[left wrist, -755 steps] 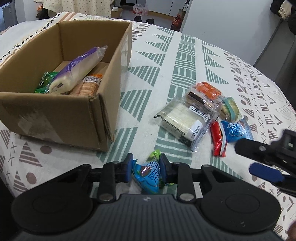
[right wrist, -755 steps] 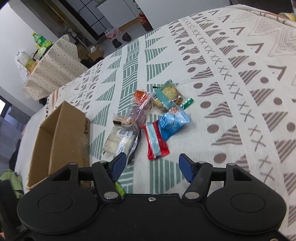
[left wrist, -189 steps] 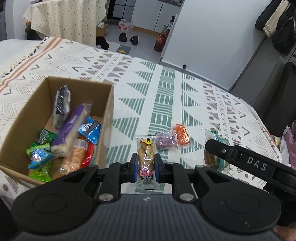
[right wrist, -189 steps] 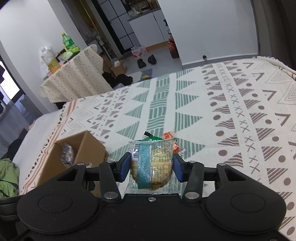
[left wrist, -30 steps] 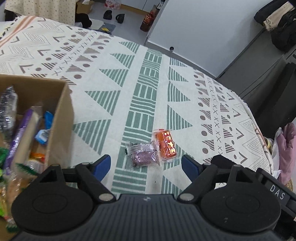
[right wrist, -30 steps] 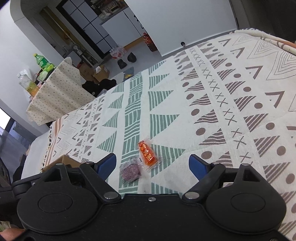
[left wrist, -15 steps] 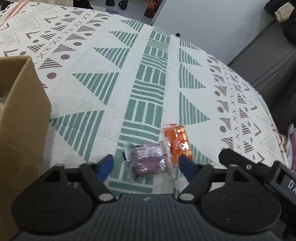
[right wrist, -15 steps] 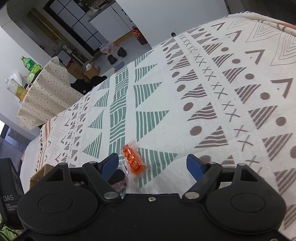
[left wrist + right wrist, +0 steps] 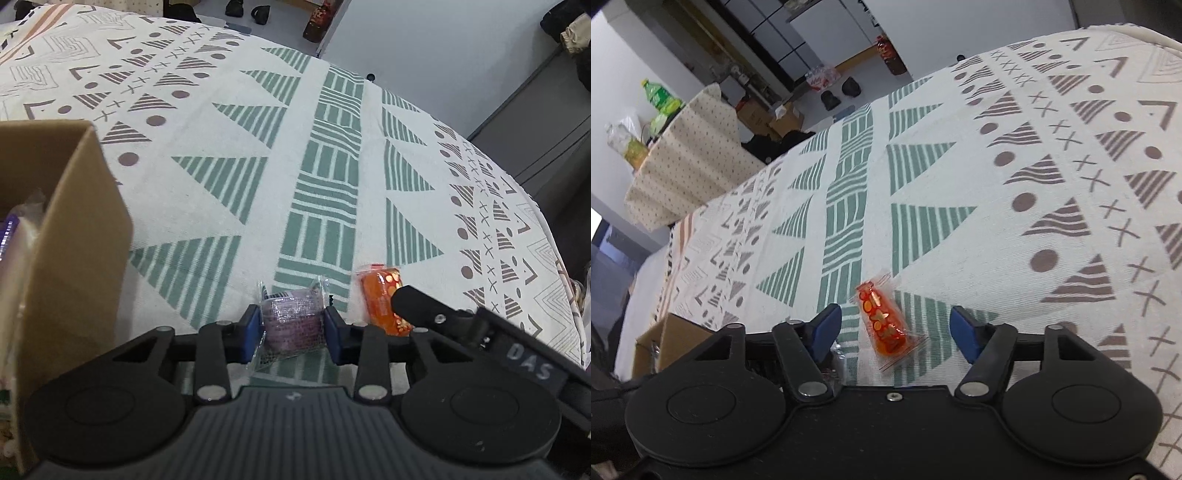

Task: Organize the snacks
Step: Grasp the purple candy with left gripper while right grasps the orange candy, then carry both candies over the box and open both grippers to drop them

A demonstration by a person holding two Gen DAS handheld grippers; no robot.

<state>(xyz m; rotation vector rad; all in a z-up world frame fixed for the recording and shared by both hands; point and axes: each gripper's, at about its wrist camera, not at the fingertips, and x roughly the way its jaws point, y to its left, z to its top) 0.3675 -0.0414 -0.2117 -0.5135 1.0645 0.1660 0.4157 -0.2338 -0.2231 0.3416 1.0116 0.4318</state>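
Note:
A purple snack packet (image 9: 293, 323) lies on the patterned tablecloth with my left gripper (image 9: 293, 326) shut on it, blue pads against both its sides. Just to its right lies an orange snack packet (image 9: 380, 295), partly covered by the right gripper's black finger (image 9: 424, 304). In the right wrist view the orange packet (image 9: 882, 325) lies flat between the spread blue fingertips of my open right gripper (image 9: 895, 332), touching neither. The cardboard box (image 9: 70, 236) stands at the left with snacks inside, mostly out of frame.
The tablecloth (image 9: 229, 155) stretches far ahead of both grippers. The box corner (image 9: 665, 339) shows at the lower left of the right wrist view. Beyond the table stands a side table (image 9: 687, 155) with bottles, and dark cabinets at the right.
My left gripper has moved down and closed its fingers onto the purple packet. The right gripper has come closer, so the orange packet now lies between its open fingers.

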